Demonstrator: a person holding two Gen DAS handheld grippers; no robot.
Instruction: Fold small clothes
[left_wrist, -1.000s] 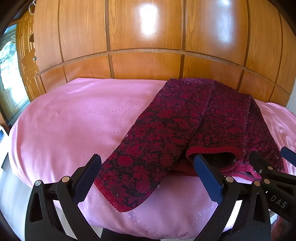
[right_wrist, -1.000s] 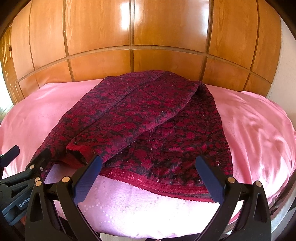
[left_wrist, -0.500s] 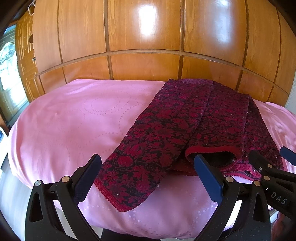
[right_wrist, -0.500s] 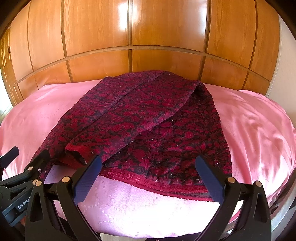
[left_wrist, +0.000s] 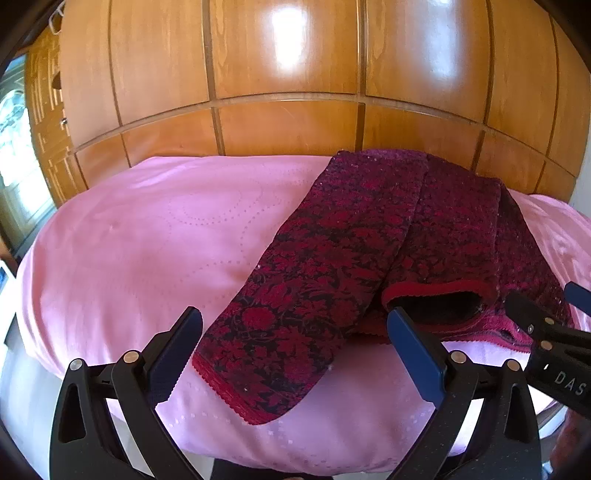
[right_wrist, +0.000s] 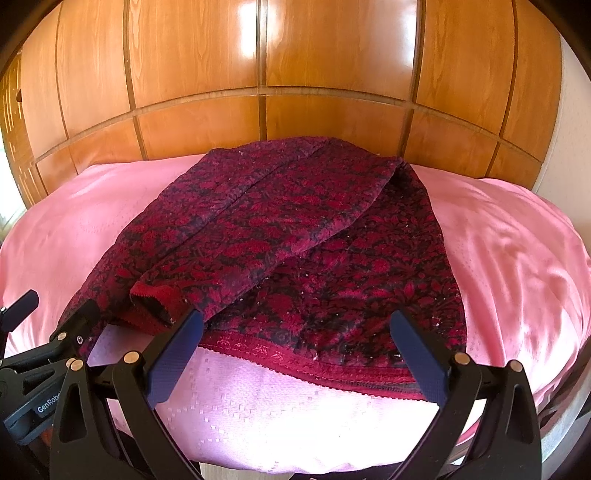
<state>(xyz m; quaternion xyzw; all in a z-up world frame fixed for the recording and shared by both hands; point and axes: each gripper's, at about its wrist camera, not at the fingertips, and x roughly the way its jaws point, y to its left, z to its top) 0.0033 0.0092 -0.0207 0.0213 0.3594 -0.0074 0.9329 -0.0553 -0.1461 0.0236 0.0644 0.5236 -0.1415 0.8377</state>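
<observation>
— On the pink bedcover (left_wrist: 155, 236), what lies there?

— One dark red garment (left_wrist: 354, 258) with a black flower pattern. It lies flat on the right part of the cover in the left wrist view, and near the middle in the right wrist view (right_wrist: 303, 236). Its far end reaches close to the wooden panel wall (left_wrist: 288, 74).

— How is it arranged?

— Two sleeves are laid over the body and run toward the cameras. One sleeve end, with a red scalloped edge, hangs near the front edge of the bed. The other sleeve has a red cuff (right_wrist: 157, 301) whose opening faces the cameras. The hem (right_wrist: 306, 363) with its red border lies along the front of the bed.

— And the left gripper (left_wrist: 295, 350)?

— Its jaws stand wide apart and hold nothing. The near sleeve end shows between the two blue pads, but I cannot tell if they touch the cloth.

— The right gripper (right_wrist: 295, 350)?

— Also spread wide, with nothing between its pads. It is in front of the hem, and the hem shows in the gap between the fingers.

— Do the grippers see each other?

— Yes. The right gripper appears at the right edge of the left view, close to the cuff, and the left one at the left edge of the right view, its tip just beside the sleeve.
</observation>
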